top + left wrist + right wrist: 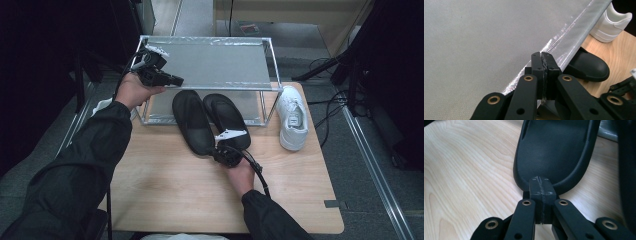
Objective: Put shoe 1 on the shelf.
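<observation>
One wooden table [165, 190], one two-level wire shelf rack [220, 62] with a grey top sheet standing at its far half, and I count three pieces of footwear: two black slippers and one white sneaker [292, 117]. The left black slipper [192, 122] and the right black slipper [227, 120] lie side by side, toes tucked under the rack's lower level, heels out on the bare wood toward me. The sneaker stands alone just beside the rack's right leg, apart from the slippers.

Two grippers. My right gripper [222, 150] sits at the heels of the slippers; in the right gripper view its jaws are clenched together with nothing between them, tips [541, 185] touching the heel rim of a black slipper [556, 152] (pressing or just resting, can't tell). My left gripper [167, 79] hangs over the rack's front left corner, jaws also clenched on nothing; its own view has the tips [543, 62] above the shiny front edge of the top sheet [486, 37], with a slipper toe [590, 66] and the sneaker's heel [611, 22] beyond.

In the way: the rack's front rail and top sheet cover the slipper toes from above.
</observation>
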